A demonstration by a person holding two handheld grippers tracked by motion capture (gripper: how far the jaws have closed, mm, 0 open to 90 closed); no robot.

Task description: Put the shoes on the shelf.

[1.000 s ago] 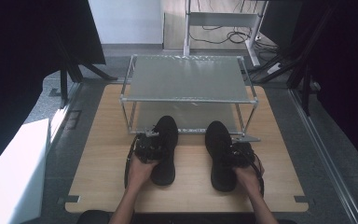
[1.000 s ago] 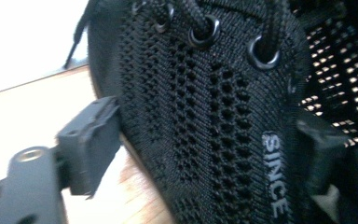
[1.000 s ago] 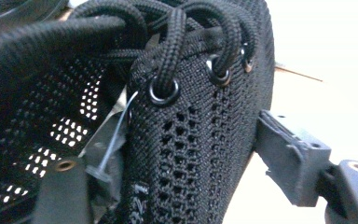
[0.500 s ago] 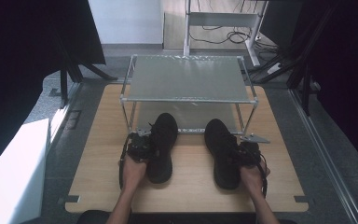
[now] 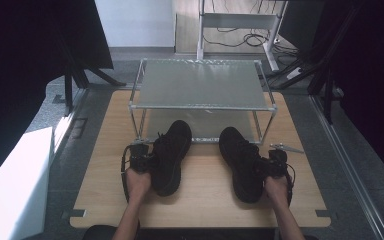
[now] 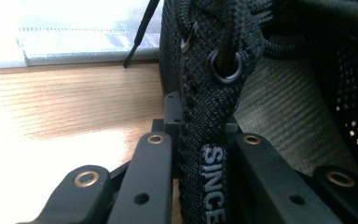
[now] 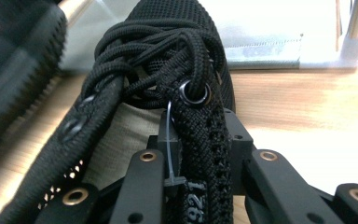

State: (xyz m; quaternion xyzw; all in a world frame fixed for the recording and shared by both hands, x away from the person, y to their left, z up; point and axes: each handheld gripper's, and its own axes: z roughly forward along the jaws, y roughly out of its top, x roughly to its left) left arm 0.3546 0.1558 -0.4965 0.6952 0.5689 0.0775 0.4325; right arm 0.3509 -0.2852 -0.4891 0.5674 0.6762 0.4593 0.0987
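Two black mesh-knit lace-up shoes, left one (image 5: pixel 171 156) and right one (image 5: pixel 241 162), carry white lettering on their collars. The light wooden table (image 5: pixel 105 170) shows pale grain; the silver metal-framed rack (image 5: pixel 200 85) has translucent grey shelves.

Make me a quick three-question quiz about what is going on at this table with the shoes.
1. True or false: the left gripper is shut on the left shoe.
2. What part of the right shoe is between the jaws of the right gripper? A) the toe B) the eyelet edge of the collar C) the sole
3. What stands behind the shoes on the wooden table?

Key: 1 true. 2 B. 3 A metal-framed rack with two shelves.
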